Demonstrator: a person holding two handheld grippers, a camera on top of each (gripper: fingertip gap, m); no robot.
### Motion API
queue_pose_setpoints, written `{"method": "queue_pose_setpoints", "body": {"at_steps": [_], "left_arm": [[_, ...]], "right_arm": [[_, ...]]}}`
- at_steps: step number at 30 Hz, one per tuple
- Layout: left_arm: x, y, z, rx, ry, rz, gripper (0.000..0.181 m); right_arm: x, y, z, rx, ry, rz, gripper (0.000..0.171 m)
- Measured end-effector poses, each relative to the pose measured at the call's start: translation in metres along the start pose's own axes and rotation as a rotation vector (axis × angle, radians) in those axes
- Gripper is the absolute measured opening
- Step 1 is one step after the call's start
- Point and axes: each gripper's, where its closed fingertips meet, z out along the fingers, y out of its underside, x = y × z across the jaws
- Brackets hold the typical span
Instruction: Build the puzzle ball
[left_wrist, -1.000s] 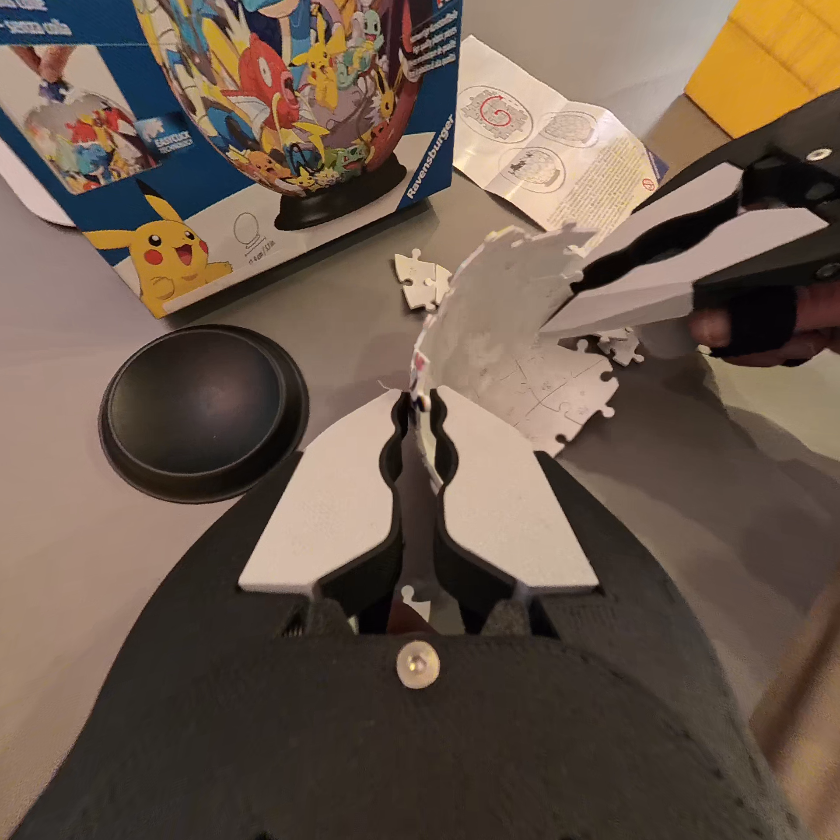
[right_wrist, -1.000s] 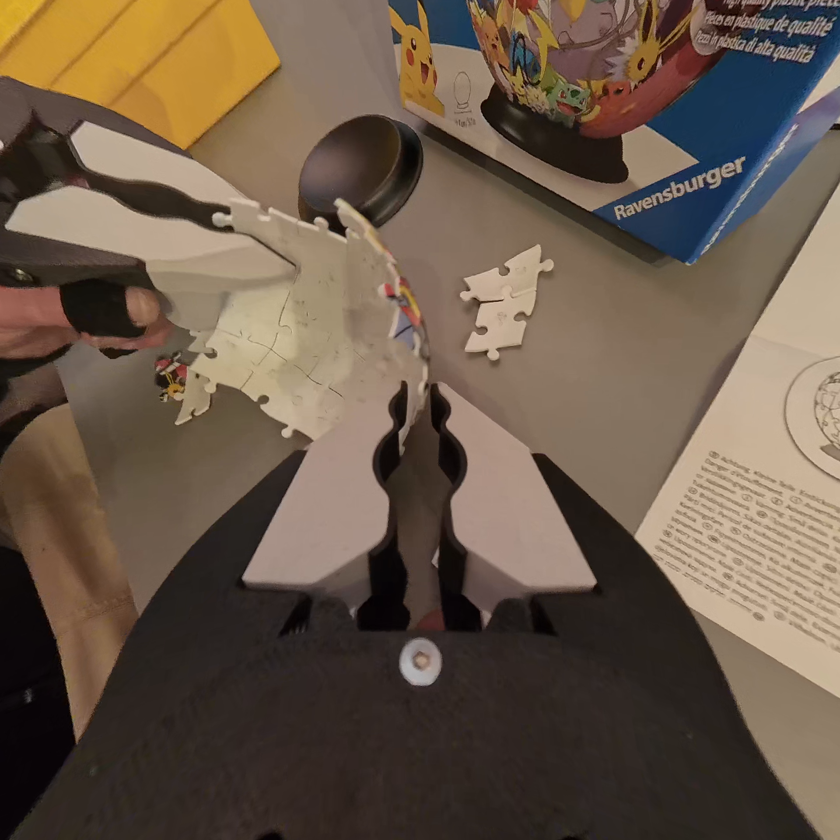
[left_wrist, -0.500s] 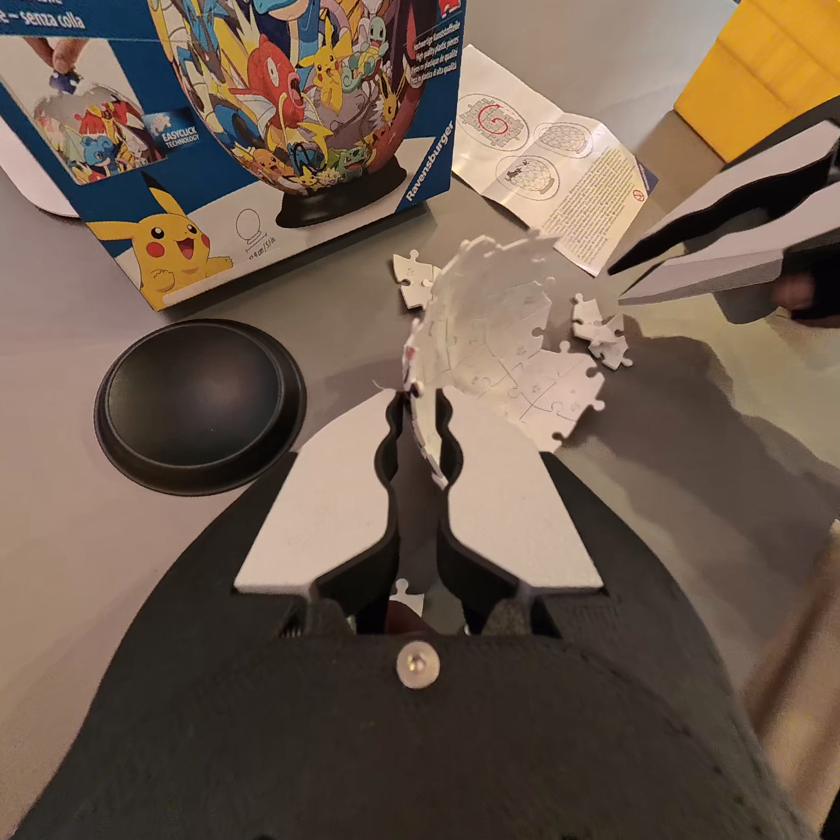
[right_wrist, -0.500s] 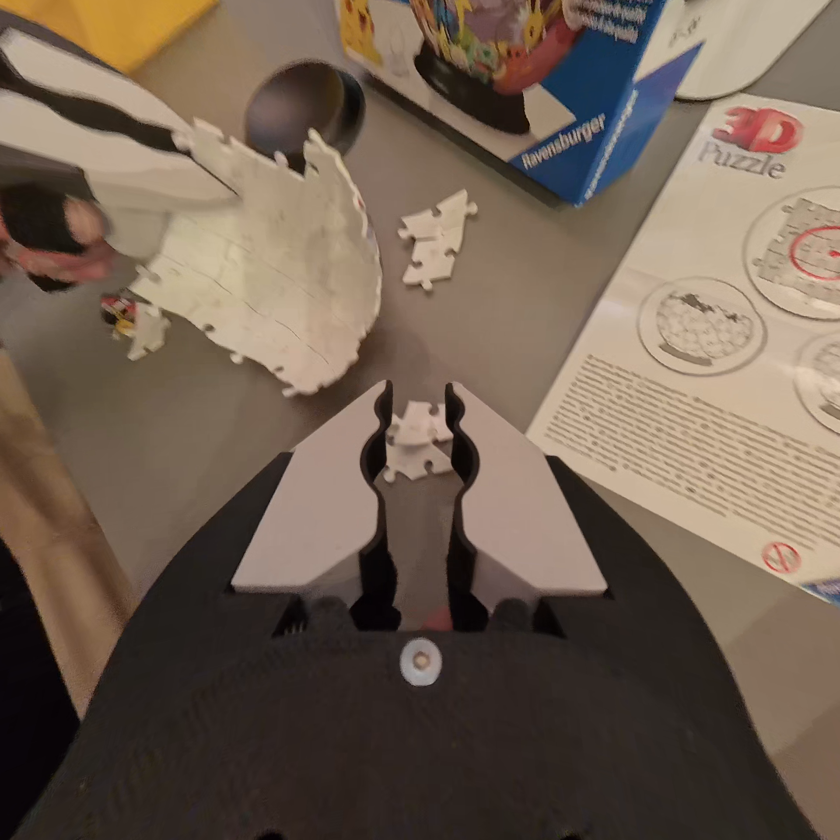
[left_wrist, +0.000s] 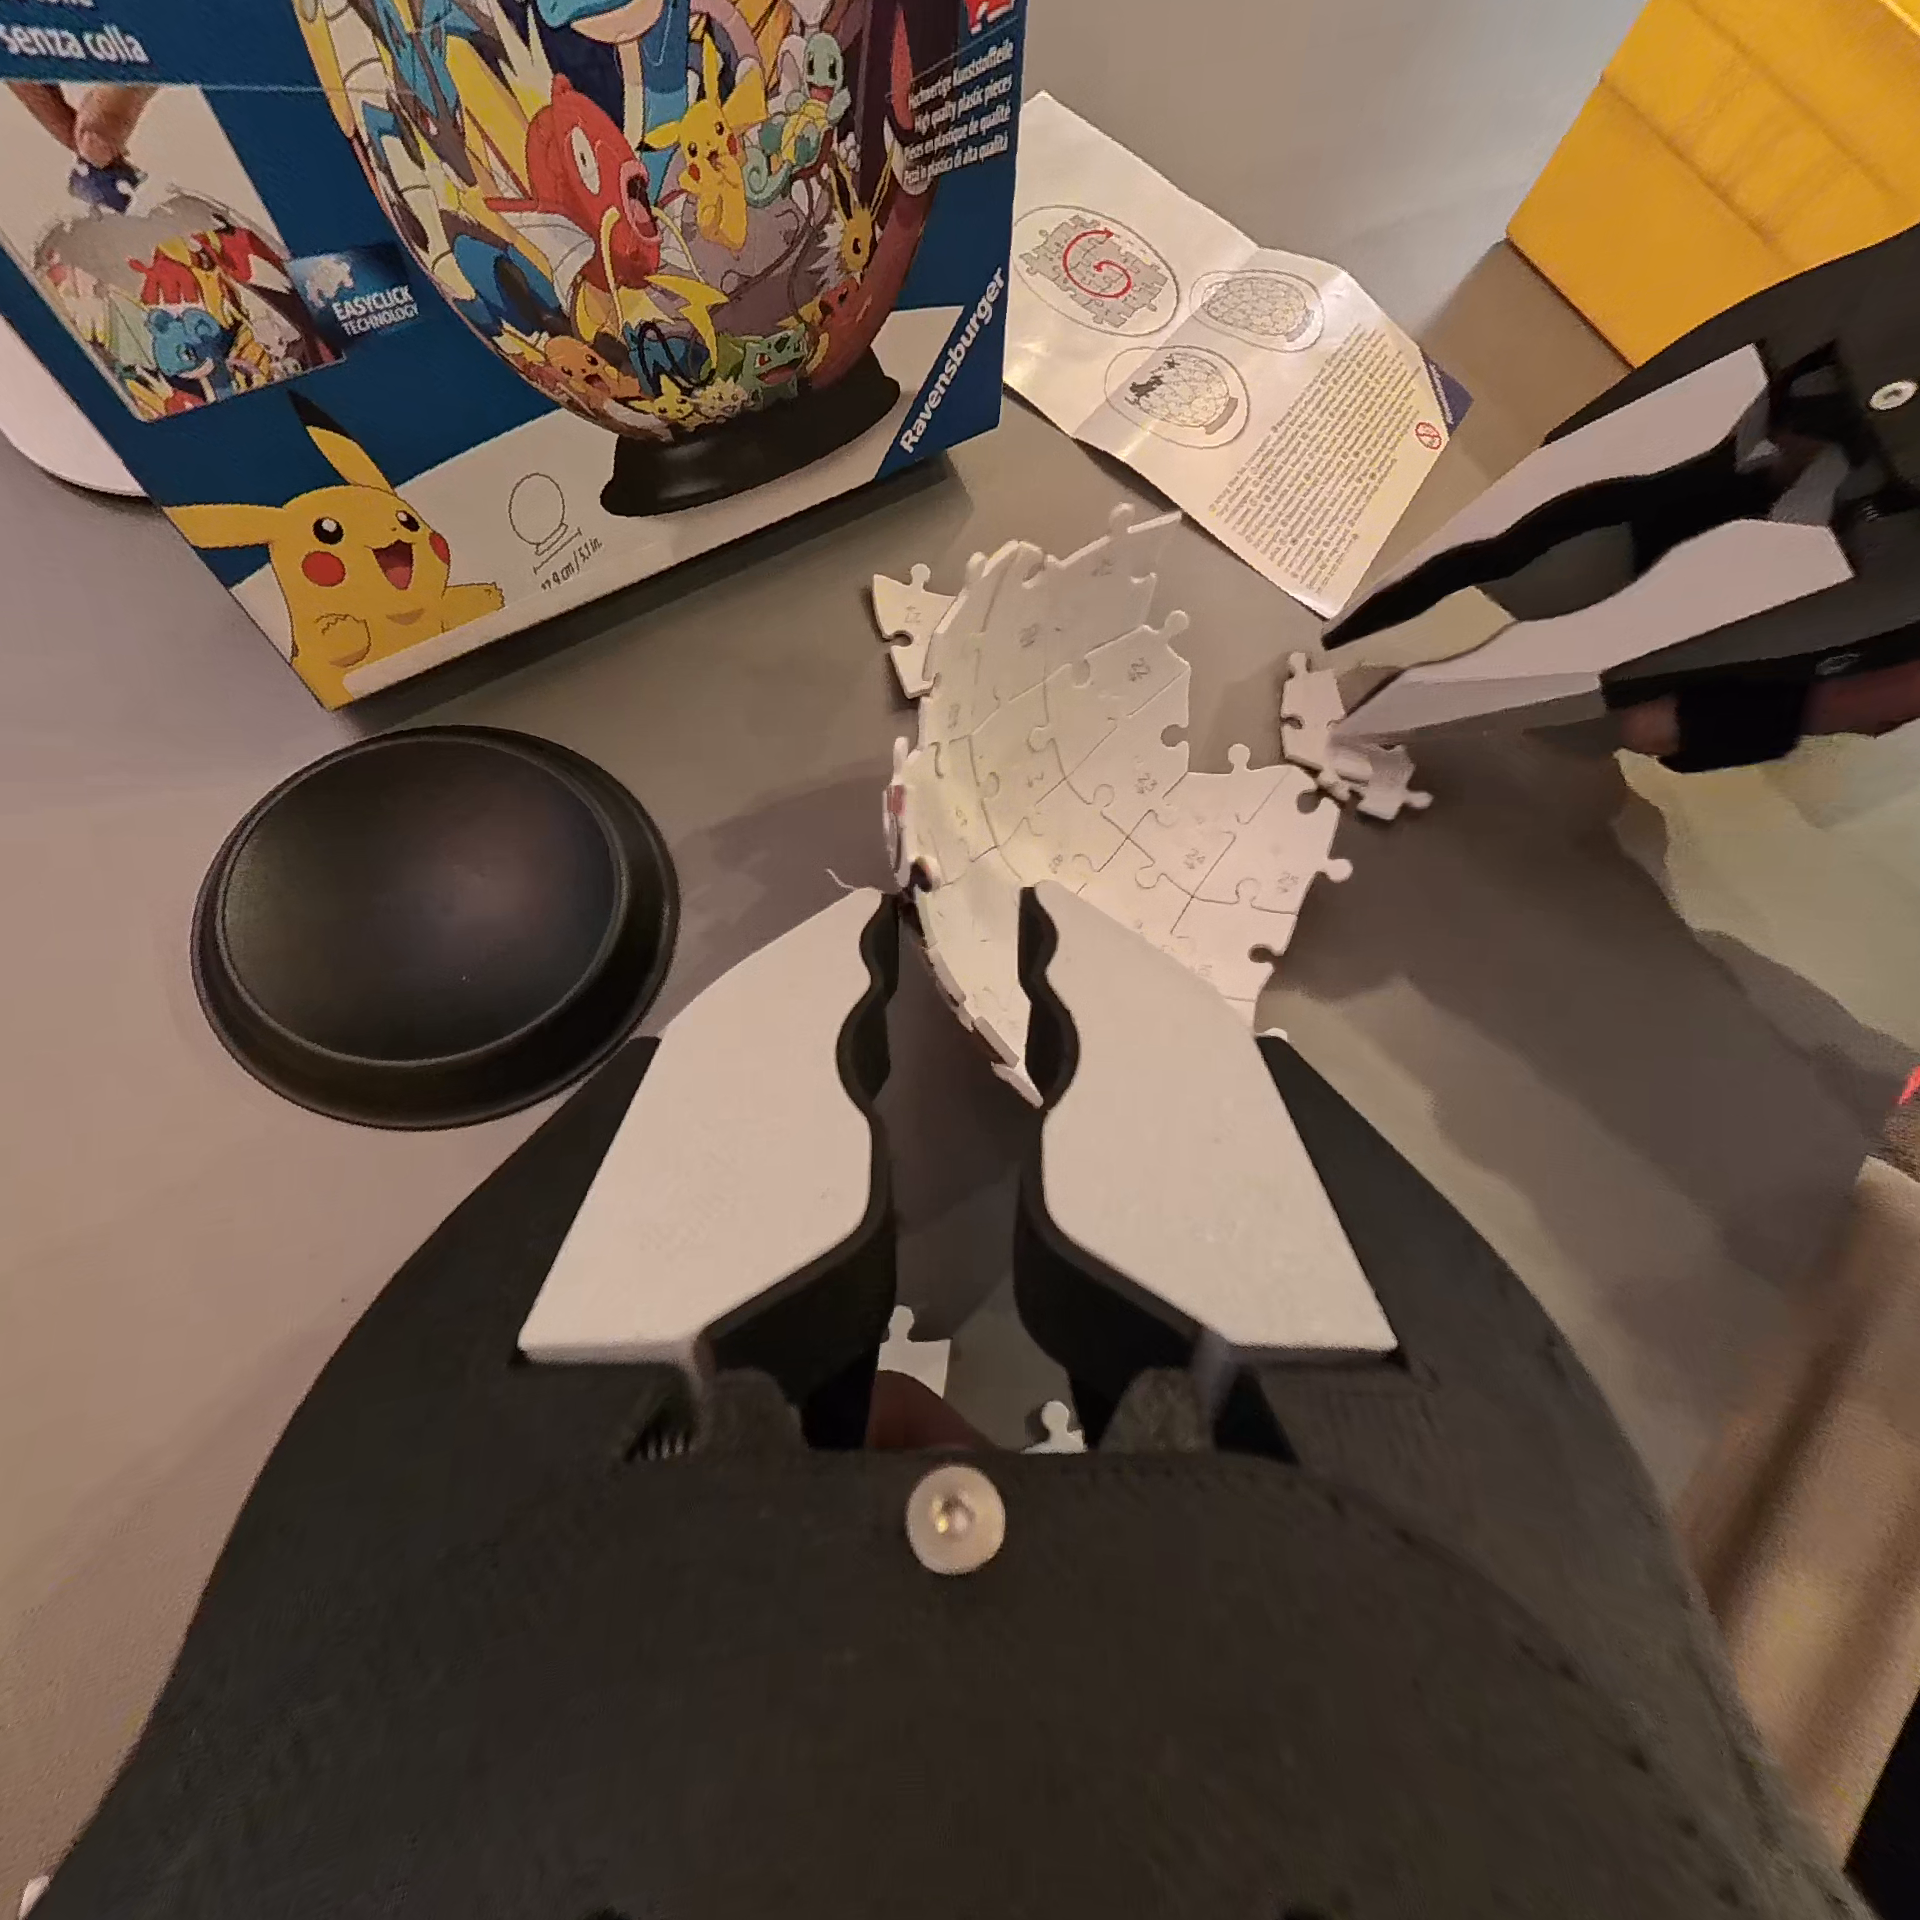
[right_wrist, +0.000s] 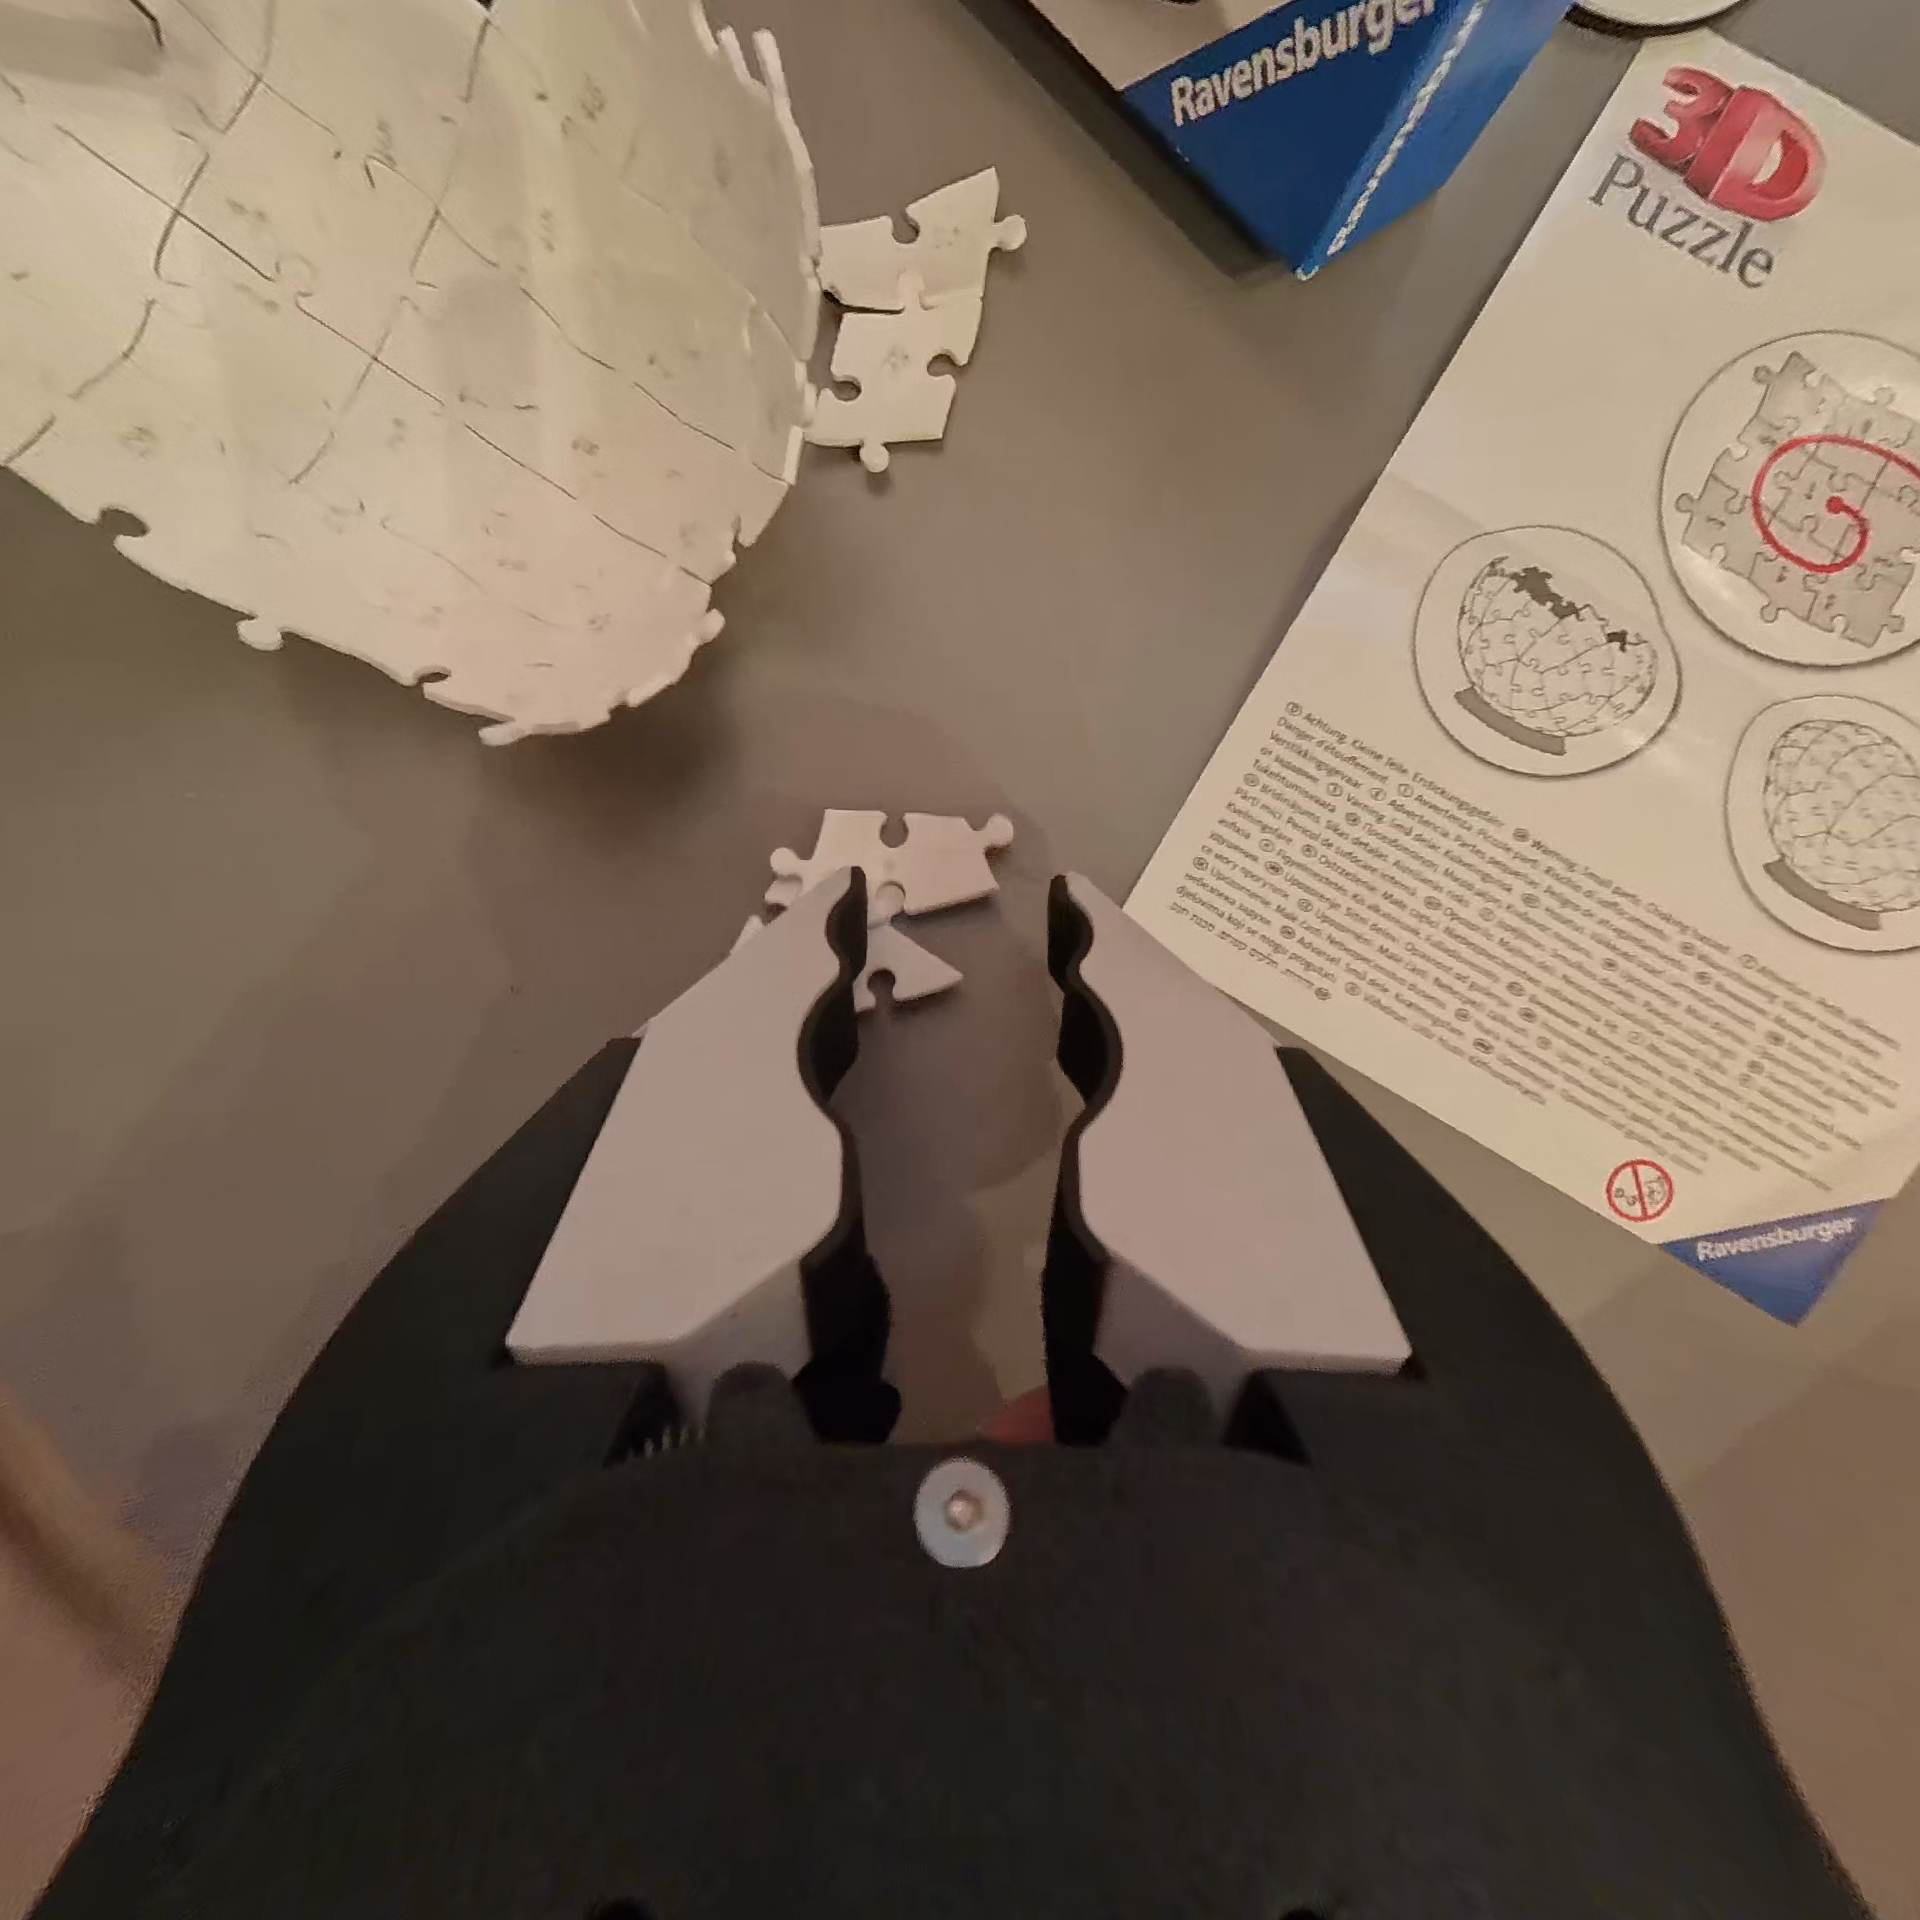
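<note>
Grey-fingered left gripper (left_wrist: 958, 914) is clamped on the lower rim of the curved puzzle shell (left_wrist: 1081, 758), holding it upright over the grey table (left_wrist: 208, 1247). Right gripper (right_wrist: 956, 894) is spread apart, empty, tips low over small joined loose pieces (right_wrist: 914, 862). Black stand (left_wrist: 431, 920) sits left of the shell, puzzle box (left_wrist: 499, 260) behind, instruction leaflet (right_wrist: 1558, 727) at right.

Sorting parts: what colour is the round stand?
Black stand, seen best in the left wrist view.
</note>
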Motion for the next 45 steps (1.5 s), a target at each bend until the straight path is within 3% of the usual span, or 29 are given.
{"method": "queue_pose_setpoints", "body": {"at_steps": [11,18,27,37,45], "left_arm": [[0.003,0.005,-0.001,-0.019,0.023,0.018,0.022],[-0.003,0.008,0.0,-0.024,0.029,0.009,0.021],[-0.015,0.019,0.003,-0.084,0.0,0.065,0.014],[-0.016,0.021,0.009,-0.112,0.008,0.097,0.012],[-0.019,0.021,0.012,-0.128,0.013,0.117,0.012]], "right_arm": [[0.001,-0.001,0.002,0.018,0.015,-0.011,0.006],[0.0,-0.002,0.003,0.024,0.002,-0.014,0.001],[0.002,-0.003,-0.001,0.032,0.01,-0.028,0.0],[0.005,0.003,-0.001,0.007,-0.003,-0.021,0.011],[0.0,0.002,0.001,0.005,-0.015,-0.045,0.004]]}}
